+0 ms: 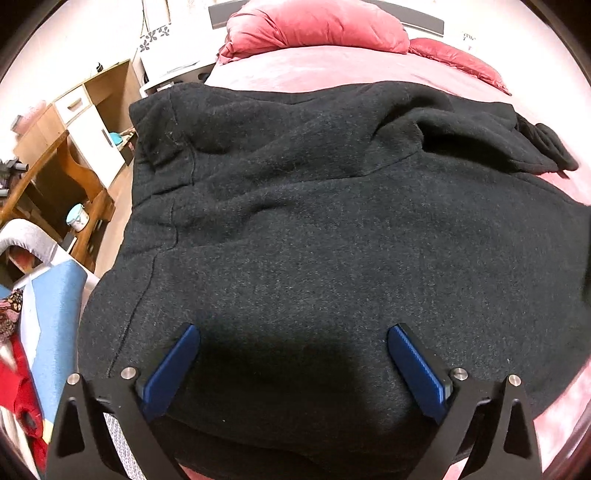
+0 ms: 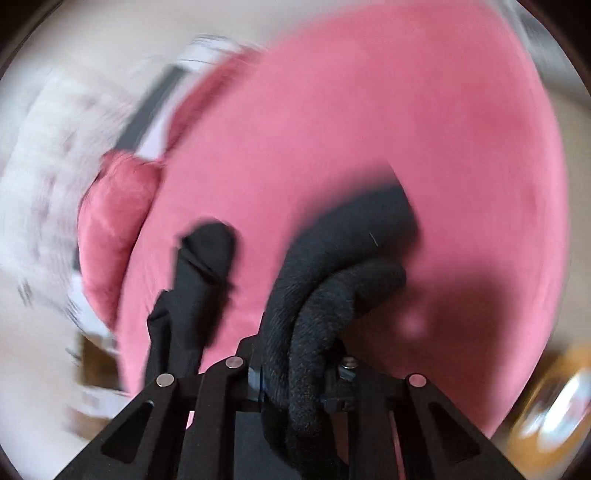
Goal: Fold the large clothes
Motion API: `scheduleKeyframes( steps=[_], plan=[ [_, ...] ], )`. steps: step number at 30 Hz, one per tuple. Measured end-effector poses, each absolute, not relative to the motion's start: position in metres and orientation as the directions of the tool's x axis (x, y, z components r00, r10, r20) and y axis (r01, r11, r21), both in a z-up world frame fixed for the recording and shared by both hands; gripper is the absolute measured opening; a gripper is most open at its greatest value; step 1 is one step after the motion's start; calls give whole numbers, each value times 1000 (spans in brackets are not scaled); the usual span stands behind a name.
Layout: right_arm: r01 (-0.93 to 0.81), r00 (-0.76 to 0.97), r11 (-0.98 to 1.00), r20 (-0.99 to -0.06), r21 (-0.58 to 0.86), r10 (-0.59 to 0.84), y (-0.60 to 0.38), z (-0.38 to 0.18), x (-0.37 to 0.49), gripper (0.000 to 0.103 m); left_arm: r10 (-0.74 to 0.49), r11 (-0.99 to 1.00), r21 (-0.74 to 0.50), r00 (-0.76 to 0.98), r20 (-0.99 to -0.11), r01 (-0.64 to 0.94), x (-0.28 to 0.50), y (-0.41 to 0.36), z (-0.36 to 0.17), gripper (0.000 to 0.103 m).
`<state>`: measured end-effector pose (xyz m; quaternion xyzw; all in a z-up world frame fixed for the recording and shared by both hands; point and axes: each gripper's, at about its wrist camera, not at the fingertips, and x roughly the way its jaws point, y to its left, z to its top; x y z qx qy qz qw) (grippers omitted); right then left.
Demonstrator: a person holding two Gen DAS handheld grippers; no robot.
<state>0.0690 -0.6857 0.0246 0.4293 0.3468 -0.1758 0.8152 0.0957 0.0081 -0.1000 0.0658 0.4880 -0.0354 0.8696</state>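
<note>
Black fleece garment (image 1: 314,221) spread flat over pink bed (image 1: 314,66), filling centre of left wrist view; red pillow (image 1: 314,26) at 12 o'clock beyond it. Left gripper (image 1: 293,334) over near hem – blue fingers (image 1: 171,365) spread wide, nothing between them, cloth underneath. Wooden cabinet (image 1: 92,110) at 10 o'clock, off bed. Right wrist view blurred: right gripper (image 2: 295,376) with fingers narrow, pinching thick roll of same black fleece – roll arcs toward 1 o'clock above pink bed.
</note>
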Motion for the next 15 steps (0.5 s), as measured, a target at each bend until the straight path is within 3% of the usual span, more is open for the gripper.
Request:
scheduleKeyframes(
  steps=[4,5,7,9,10,12,14,15],
  plan=[
    [470,729,864,-630,180,-266,-640,114,84,17,-9,989,71,529,-848,129,93,8,-101,103],
    [443,731,896,-585,16,-351,-621,126,84,17,-9,989,71,532,-847,130,91,7,-101,103],
    [434,718,892,-551,-123,-425,-607,128,80,19,-12,989,68,535,-845,130,91,8,-102,103],
    [496,622,855,-624,-153,-473,-622,103,79,23,-11,990,67,536,-844,126,89,7,-102,103],
    [535,552,833,-687,-142,-472,-637,81,82,33,-10,990,68,540,-842,125,88,7,-103,103],
    [674,345,738,-870,-32,-352,-692,10,79,39,-11,990,68,543,-840,126,86,7,-103,103],
    [811,232,584,-942,49,-244,-732,-40,56,40,-15,989,66,540,-841,130,83,8,-102,103],
    [858,250,502,-943,110,-220,-745,-55,38,53,-18,989,65,539,-842,134,83,8,-102,103]
  ],
)
